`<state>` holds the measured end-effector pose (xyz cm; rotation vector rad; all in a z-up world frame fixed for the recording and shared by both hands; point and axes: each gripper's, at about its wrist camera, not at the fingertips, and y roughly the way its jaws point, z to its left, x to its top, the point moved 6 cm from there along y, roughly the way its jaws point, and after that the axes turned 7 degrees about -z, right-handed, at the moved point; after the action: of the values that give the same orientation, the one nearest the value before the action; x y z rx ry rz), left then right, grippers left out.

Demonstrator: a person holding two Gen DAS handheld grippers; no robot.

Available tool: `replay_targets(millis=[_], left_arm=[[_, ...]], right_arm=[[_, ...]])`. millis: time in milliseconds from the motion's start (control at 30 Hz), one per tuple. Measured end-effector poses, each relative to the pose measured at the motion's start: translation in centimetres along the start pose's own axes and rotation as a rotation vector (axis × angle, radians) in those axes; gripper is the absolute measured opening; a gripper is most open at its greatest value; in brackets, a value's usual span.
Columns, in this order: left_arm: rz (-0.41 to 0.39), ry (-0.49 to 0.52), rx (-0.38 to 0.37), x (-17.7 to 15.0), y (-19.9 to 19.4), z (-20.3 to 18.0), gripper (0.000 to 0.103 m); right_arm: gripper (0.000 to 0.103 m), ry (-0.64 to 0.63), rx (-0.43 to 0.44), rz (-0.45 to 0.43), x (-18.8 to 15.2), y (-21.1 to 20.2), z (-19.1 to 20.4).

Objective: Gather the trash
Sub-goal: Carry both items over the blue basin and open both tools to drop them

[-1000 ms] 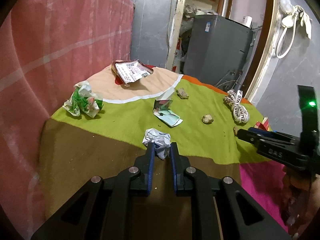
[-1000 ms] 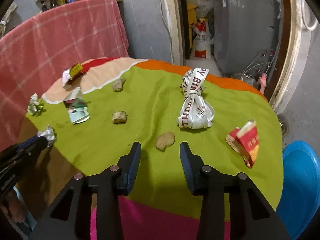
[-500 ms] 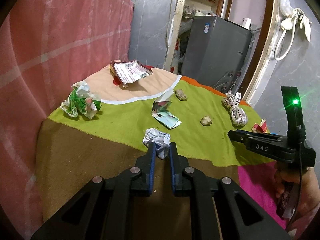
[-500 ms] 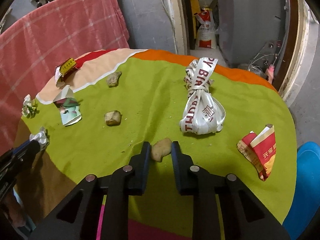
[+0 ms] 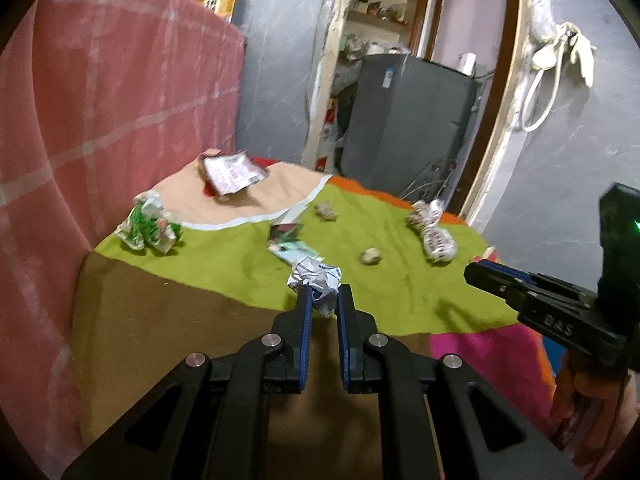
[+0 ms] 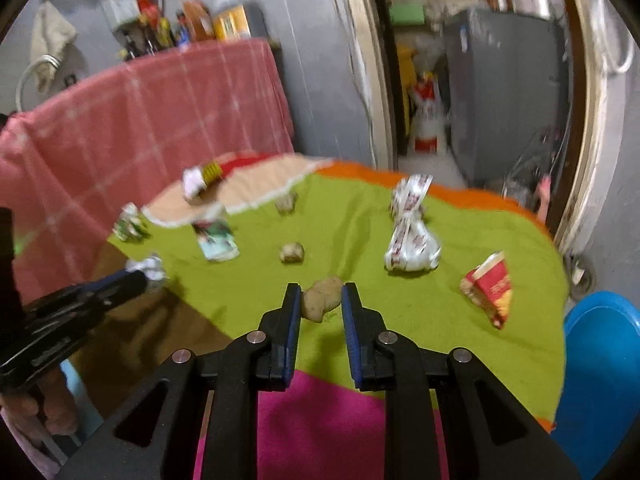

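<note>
right claw (image 6: pixel 321 300) gripping brown lump (image 6: pixel 321 299); left claw (image 6: pixel 132 280) holding crumpled paper (image 6: pixel 149 266)

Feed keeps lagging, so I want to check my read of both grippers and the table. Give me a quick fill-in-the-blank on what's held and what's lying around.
1. The left gripper has its jaws shut on a crumpled ball of ____ paper.
2. The right gripper grips a ____ lump, tan in colour.
3. The basin at the table's right edge is ____ in colour.
4. The red wrapper lies on the ____ part of the cloth.

Missing words: white; brownish; blue; green
</note>
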<state>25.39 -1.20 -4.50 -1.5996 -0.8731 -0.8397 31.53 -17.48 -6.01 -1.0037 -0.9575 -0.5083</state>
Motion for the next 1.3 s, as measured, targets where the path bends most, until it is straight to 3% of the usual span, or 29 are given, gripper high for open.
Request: replay_targets(millis=[333,667,833,1000,1300], left_arm=[[-0.164,0.06,-0.101,2.3,-2.7,-6.5,0.009],[-0.281,0.103,-0.253,4.7,-2.7,-15.6,0.009],[-0.295,0.139,-0.359,5.1,-1.8,-21.4,0.009],[-0.243,0.17,-0.441,4.5,0.3,-26.3,0.009],[-0.082,0.231,-0.466,1.7,5.4,-31.3,0.009]], right_arm=[[0.019,-0.076,-0.11,-0.313,1.8,-9.4,-0.4],[0.019,-0.097,-0.343,-0.534,3.0,-18.1,-5.9],[0.019,-0.074,-0.454,-0.564,2.4,-20.6,-9.8],[0.019,-0.019,-0.524,-0.561,1.3,-21.8,-13.8],[0.019,0.125,-0.577,-0.475,-2.4,-21.2,-20.2]])
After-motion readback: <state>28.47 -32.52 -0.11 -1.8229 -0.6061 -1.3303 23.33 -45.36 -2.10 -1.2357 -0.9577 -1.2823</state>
